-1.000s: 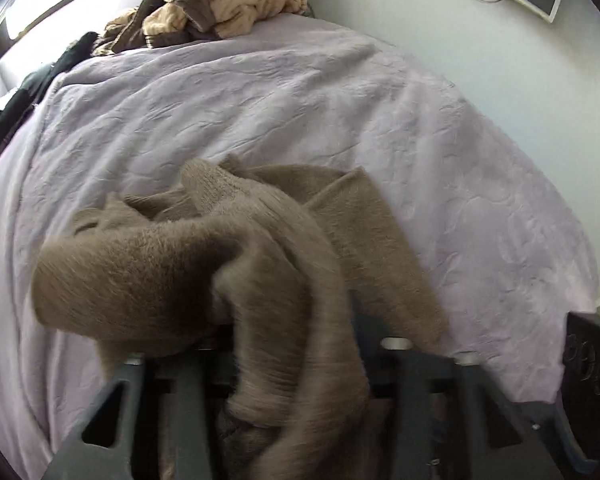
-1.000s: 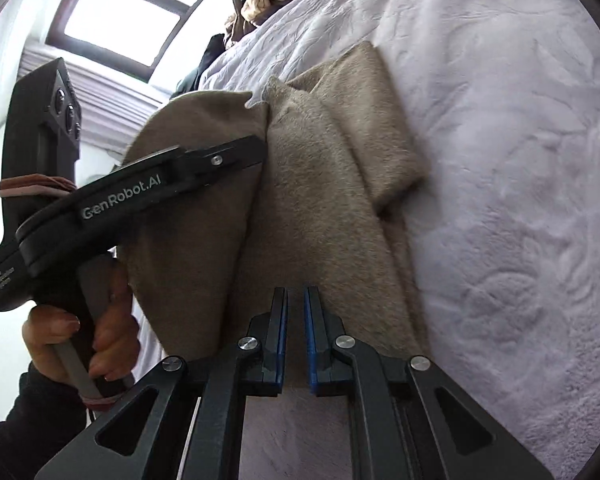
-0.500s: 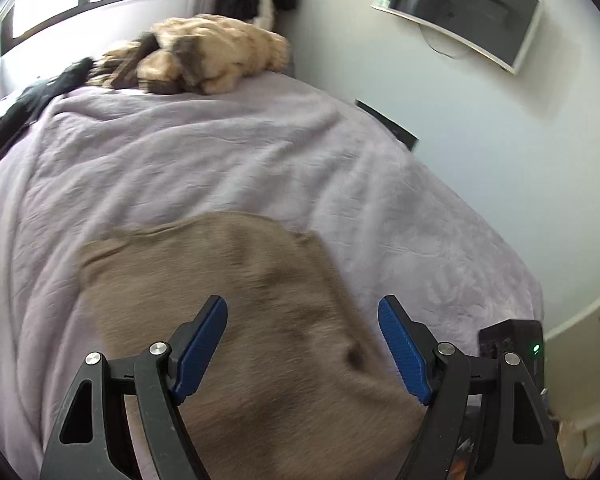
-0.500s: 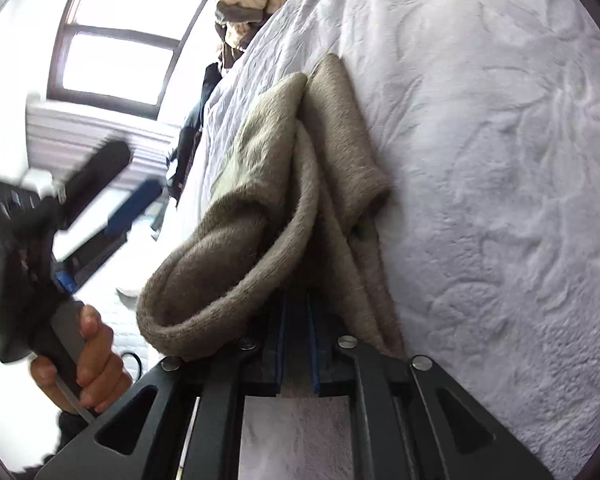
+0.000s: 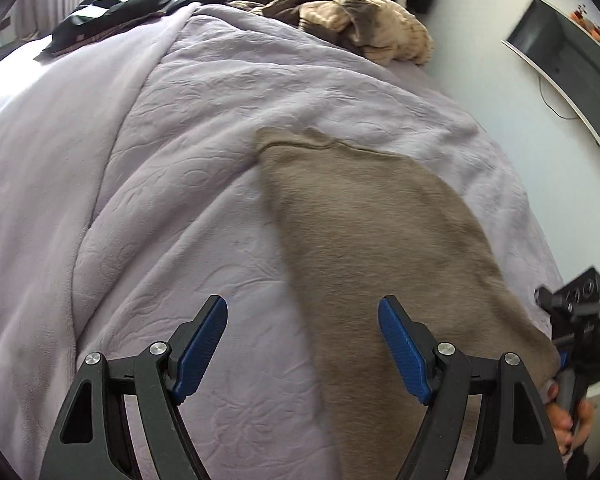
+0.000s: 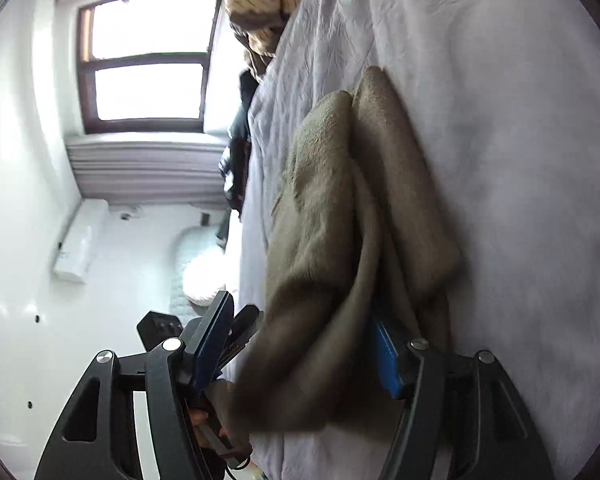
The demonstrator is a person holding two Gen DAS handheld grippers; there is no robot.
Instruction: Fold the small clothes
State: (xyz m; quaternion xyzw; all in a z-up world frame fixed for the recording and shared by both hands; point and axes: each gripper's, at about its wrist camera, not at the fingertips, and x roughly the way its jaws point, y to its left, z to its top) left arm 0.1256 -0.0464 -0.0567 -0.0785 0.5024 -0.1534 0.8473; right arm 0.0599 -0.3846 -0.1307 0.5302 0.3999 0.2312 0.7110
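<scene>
Unlabelled brown garment (image 5: 380,248) on bedspread (image 5: 172,152)

Both hand-held grippers, left (image 5: 302,346) and right (image 6: 304,350), agape.

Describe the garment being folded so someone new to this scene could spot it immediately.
Start at the pale lilac embossed bedspread covering the bed. Near its closer edge lies a plain taupe fleecy garment, spread alone just ahead of the open left hand-held gripper. Unlike the ribbed beige knitwear pile and the black clothing at the far edge, it is smooth, single-coloured and lies apart.
</scene>
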